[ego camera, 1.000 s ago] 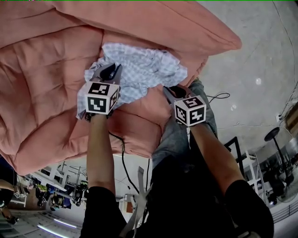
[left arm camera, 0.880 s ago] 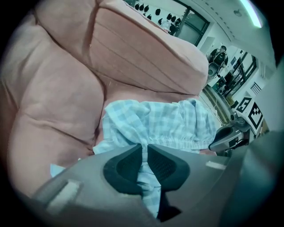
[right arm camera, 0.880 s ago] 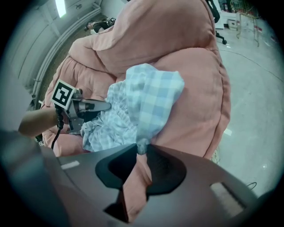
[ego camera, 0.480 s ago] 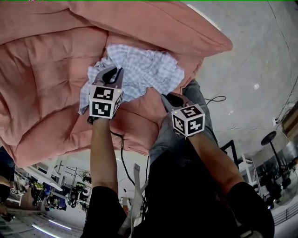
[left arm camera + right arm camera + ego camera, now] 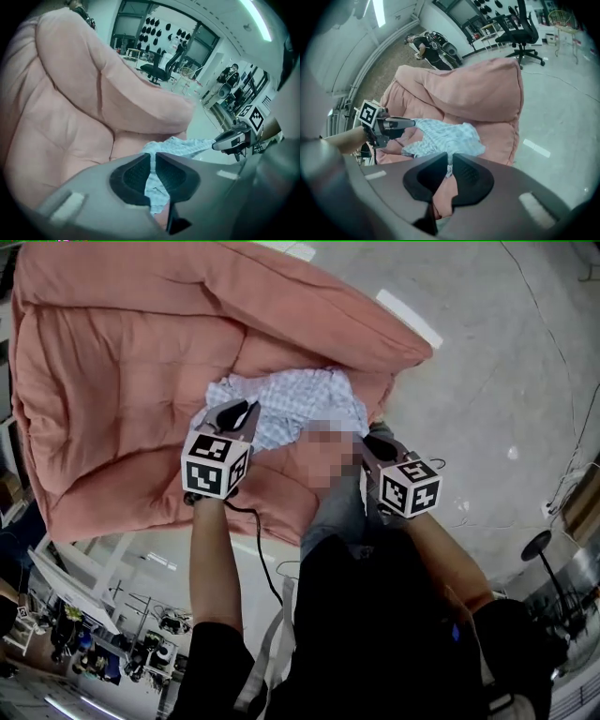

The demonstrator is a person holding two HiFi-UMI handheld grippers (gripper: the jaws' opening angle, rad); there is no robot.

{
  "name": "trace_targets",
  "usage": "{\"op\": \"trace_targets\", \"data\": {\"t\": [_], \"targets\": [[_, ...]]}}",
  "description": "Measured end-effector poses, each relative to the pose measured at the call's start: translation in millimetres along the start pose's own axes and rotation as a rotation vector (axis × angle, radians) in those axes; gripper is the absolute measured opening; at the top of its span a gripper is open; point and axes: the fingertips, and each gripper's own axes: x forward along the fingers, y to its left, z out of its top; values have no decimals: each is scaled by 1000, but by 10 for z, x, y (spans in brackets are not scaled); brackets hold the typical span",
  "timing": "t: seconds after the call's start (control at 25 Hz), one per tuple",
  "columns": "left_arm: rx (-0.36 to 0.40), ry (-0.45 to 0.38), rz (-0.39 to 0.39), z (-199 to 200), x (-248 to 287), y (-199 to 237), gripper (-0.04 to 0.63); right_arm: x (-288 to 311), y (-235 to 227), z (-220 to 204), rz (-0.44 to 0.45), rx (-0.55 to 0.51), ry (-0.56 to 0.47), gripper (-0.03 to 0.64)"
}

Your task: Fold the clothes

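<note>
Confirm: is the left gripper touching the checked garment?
Touching. In the left gripper view, the left gripper is closed on the checked garment, with a strip of cloth pinched between its pads.

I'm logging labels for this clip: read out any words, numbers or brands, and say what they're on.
No readable words, numbers or brands.
Left marker cube, right marker cube: black-and-white square patterns, no letters.
Checked garment, pink quilt: no print showing.
Room behind: anything there is too small to read.
</note>
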Motion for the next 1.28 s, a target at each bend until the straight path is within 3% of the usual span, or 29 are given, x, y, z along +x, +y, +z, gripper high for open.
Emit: {"op": "trace_targets", "data": {"t": [0.32,0.64,1.0,1.28], "targets": [[90,-53,7,1018,-755,-208,41,-589,270,949,11,-74,-148,38],[157,-104,14,1698,-1329,-346,41,-1138,565,1620,8,-86,-296,37],[235,-116,33,2429,-1283,-513,41,-1492,359,2241,8,-43,-379,37],[240,-81,48,2960,-996,-461,41,-1468,42,2647,32,-29,-336,37]]}}
